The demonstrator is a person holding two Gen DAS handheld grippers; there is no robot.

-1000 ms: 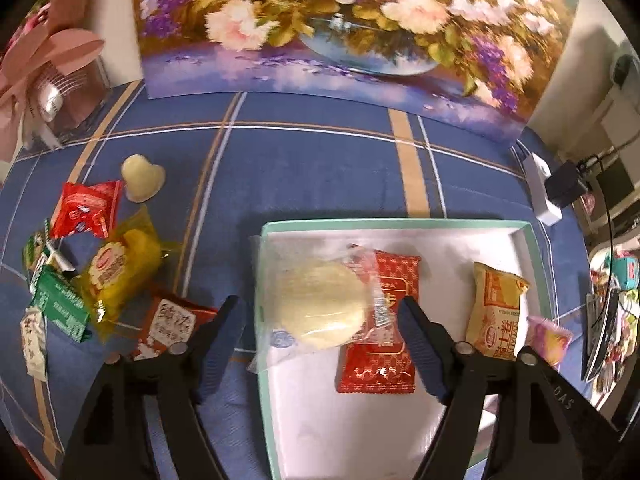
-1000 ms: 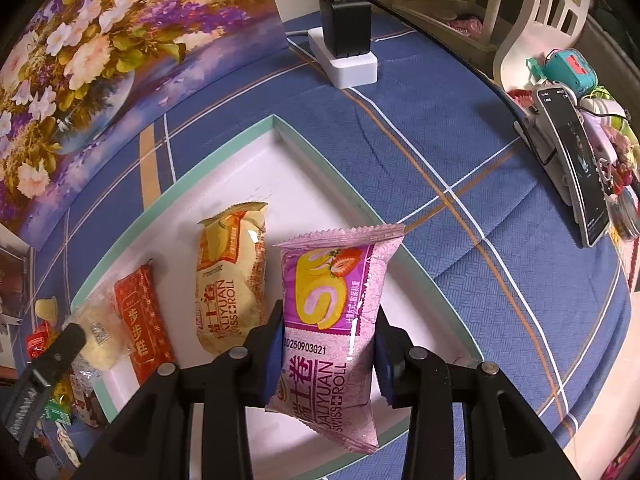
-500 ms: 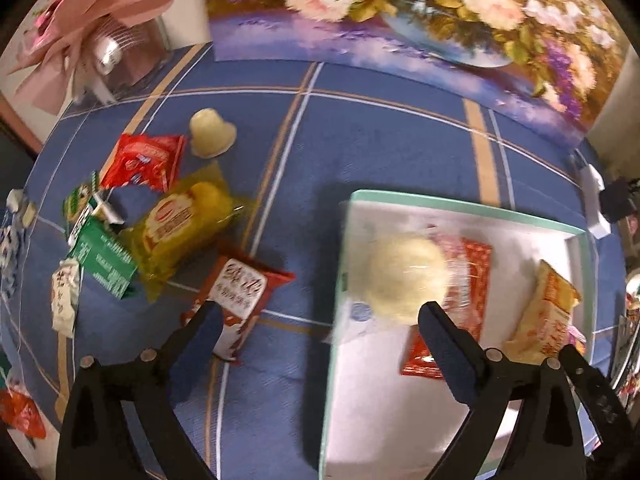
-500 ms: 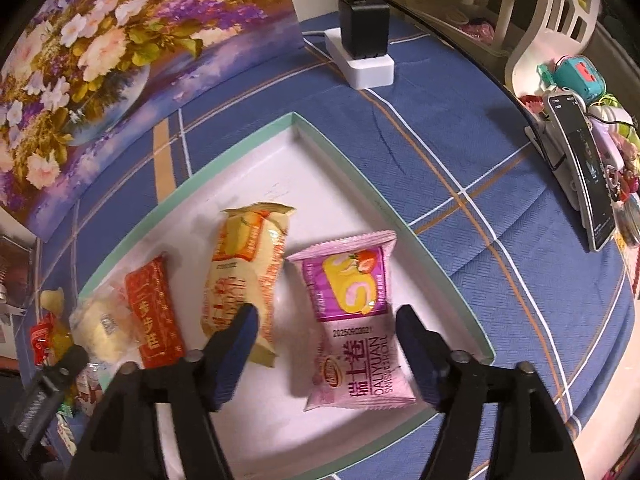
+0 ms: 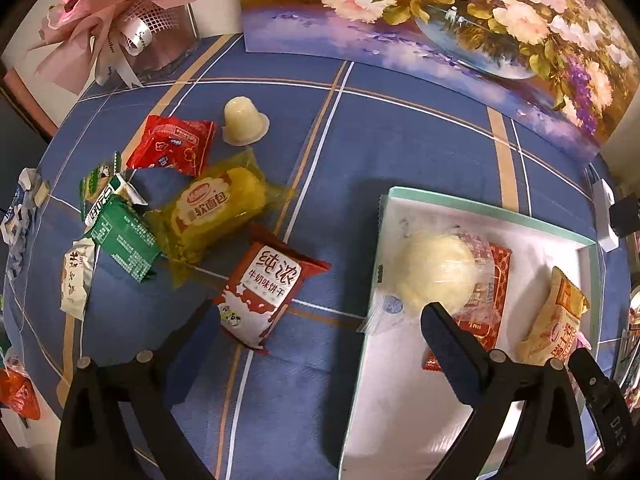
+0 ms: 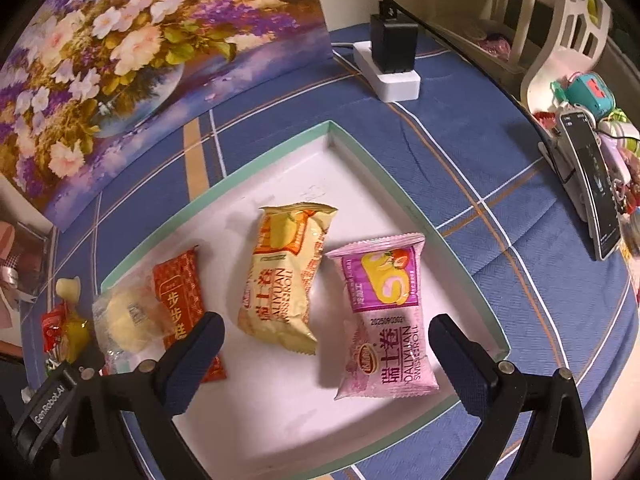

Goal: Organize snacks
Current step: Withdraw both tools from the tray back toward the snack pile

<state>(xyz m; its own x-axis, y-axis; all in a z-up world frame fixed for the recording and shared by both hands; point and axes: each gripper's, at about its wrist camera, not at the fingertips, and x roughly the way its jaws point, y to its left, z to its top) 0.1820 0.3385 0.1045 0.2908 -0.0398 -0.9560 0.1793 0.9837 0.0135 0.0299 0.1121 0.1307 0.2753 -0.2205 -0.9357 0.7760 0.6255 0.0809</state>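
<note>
**Both claws spread wide over the snack tray**

At the lower centre of the right wrist frame our right gripper (image 6: pixel 326 344) is opening, its jaws apart and clenching nothing; the pink Swiss roll pack (image 6: pixel 384 316) lies flat in the white tray (image 6: pixel 280 412), just beside the yellow roll pack (image 6: pixel 286 276); at the bottom of the left wrist frame our left gripper (image 5: pixel 316 320) is opening too, empty, above the blue cloth (image 5: pixel 400 136); the red milk biscuit pack (image 5: pixel 272 284) lies between its fingers on the cloth.
</note>
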